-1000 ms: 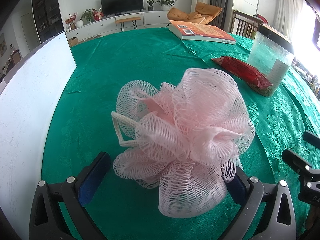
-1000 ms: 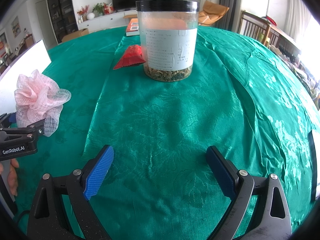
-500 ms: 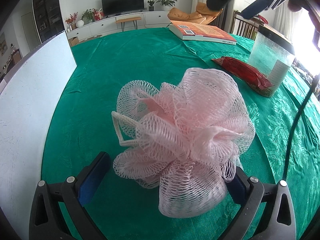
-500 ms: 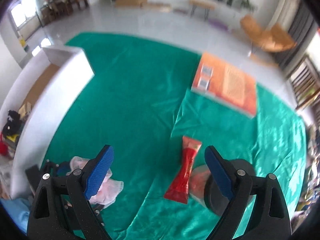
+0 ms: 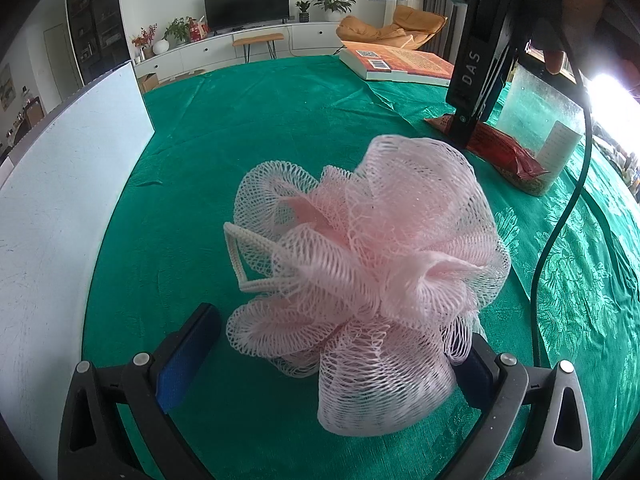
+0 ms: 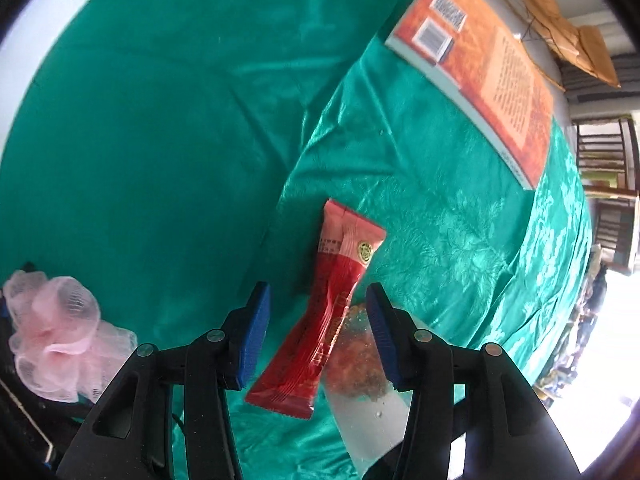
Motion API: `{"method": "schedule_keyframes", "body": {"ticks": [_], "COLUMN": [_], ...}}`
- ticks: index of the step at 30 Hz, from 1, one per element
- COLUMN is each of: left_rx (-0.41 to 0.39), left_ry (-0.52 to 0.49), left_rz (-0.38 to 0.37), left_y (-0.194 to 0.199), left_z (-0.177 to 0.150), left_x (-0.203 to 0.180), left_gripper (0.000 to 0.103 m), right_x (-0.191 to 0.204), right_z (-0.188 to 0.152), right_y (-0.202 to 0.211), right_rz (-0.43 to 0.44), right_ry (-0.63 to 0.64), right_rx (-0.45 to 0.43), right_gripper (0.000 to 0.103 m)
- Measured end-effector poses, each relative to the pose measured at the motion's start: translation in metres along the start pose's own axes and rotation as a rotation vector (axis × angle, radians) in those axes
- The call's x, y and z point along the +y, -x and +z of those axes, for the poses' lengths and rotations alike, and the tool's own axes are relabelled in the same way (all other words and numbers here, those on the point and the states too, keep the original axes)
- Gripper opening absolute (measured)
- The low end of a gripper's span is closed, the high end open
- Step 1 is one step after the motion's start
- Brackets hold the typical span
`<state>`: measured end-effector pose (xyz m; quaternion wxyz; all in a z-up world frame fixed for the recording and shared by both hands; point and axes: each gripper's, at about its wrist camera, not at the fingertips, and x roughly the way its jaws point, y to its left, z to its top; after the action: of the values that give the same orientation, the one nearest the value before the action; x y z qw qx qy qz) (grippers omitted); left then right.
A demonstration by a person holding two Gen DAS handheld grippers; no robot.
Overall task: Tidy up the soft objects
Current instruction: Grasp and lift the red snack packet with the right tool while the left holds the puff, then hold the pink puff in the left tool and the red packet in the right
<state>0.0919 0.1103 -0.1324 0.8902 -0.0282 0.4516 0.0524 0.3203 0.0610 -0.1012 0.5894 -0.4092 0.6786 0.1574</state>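
A pink mesh bath puff (image 5: 372, 264) sits between the wide jaws of my left gripper (image 5: 342, 326). Its mesh touches the right pad, while the left pad (image 5: 188, 360) stands just clear of it. The puff (image 6: 52, 320) also shows at the left edge of the right wrist view. My right gripper (image 6: 318, 292) points down over a red sachet (image 6: 320, 340) lying on the green tablecloth (image 6: 160, 140). Its jaws are closing with the sachet between them, and neither pad touches it. In the left wrist view its black fingers (image 5: 474, 76) come down onto the sachet (image 5: 504, 152).
A clear jar (image 5: 540, 120) with brown contents stands against the sachet, under the right gripper's right finger (image 6: 380, 332). An orange book (image 6: 492, 64) lies at the far side of the table. A white panel (image 5: 60, 200) stands along the left. A black cable (image 5: 560, 220) hangs at the right.
The right gripper swung from beside the jar to above the red sachet, tipped to point downward, and its jaws narrowed. The left gripper and the puff stayed still.
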Motion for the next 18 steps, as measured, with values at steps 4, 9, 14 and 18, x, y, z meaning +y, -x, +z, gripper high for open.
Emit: {"method": "schedule_keyframes", "body": {"ticks": [4,9,14,18], "left_rx": [0.000,0.000,0.000,0.000], "left_ry": [0.000,0.001,0.001,0.001], "left_rz": [0.000,0.000,0.000,0.000], "left_y": [0.000,0.000,0.000,0.000], "left_z": [0.000,0.000,0.000,0.000], "left_x": [0.000,-0.001,-0.001,0.000], "left_gripper": [0.103,0.103,0.103,0.103], "right_x": [0.007,0.011,0.003,0.001], "right_z": [0.003,0.004,-0.005,-0.046], "right_y": [-0.022,-0.014,0.054,0.119], "right_rz": [-0.044,-0.053,0.020,0.125], "right_ry": [0.040,0.071,0.002,-0.018], "right_rx": [0.089,0.086,-0.119,-0.286], "right_gripper": [0.050,0.016,0.015,0.015]}}
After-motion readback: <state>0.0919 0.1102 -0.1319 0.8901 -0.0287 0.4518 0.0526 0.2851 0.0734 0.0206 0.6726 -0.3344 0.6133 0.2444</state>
